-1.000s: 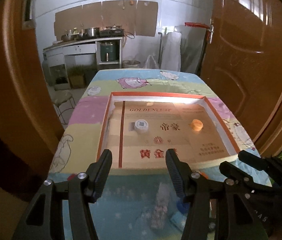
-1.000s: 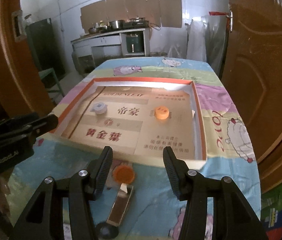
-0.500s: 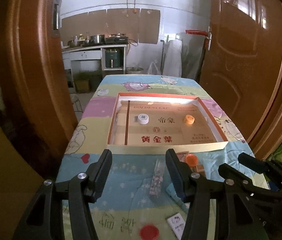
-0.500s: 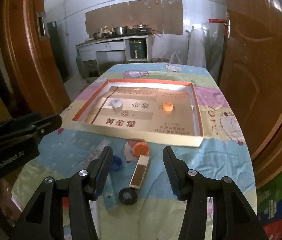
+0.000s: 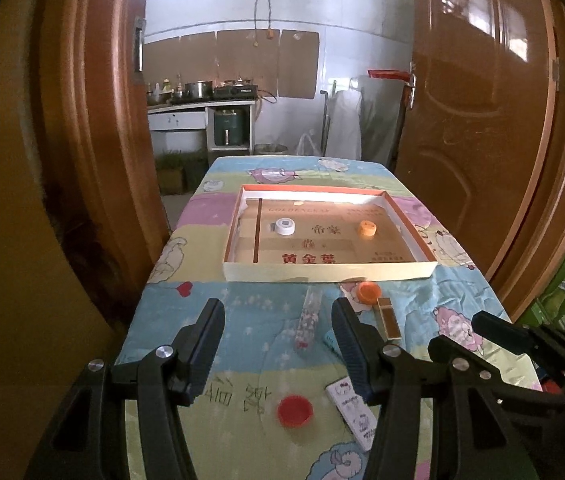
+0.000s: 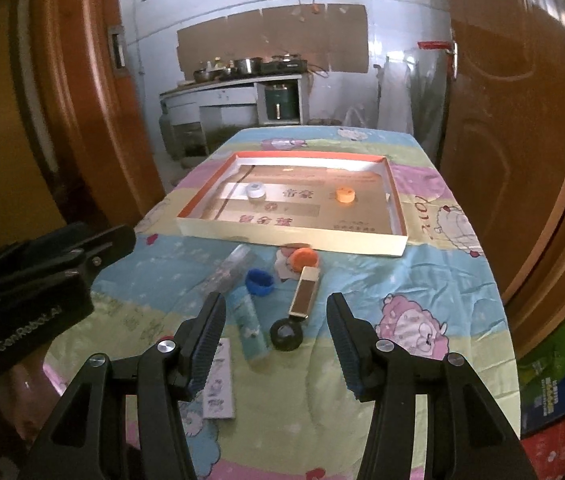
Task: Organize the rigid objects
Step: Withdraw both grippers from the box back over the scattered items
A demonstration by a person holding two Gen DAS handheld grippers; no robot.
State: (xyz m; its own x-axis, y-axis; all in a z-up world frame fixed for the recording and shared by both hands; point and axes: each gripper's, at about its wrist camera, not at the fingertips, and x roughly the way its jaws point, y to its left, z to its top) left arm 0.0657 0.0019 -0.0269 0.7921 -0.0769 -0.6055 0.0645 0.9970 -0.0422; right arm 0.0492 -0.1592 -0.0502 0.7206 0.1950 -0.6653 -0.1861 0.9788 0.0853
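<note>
Left wrist view: the left gripper (image 5: 278, 320) hangs over the near end of the table (image 5: 202, 320) with its jaws apart and nothing between them. Beyond them lie a clear tube (image 5: 307, 320), an orange cap (image 5: 368, 292) and a slim gold-brown case (image 5: 388, 318), all just short of the shallow cardboard box (image 5: 322, 272). Inside the box sit a white round piece (image 5: 285, 226) and an orange round piece (image 5: 367, 228), well apart. Nearer the camera are a red cap (image 5: 294, 411) and a white card (image 5: 352, 410). Right wrist view: the right gripper (image 6: 276, 320) also has its jaws apart and empty, above a blue cap (image 6: 259, 282), a light blue tube (image 6: 248, 324) and a black ring (image 6: 286, 334) touching the case's near end
</note>
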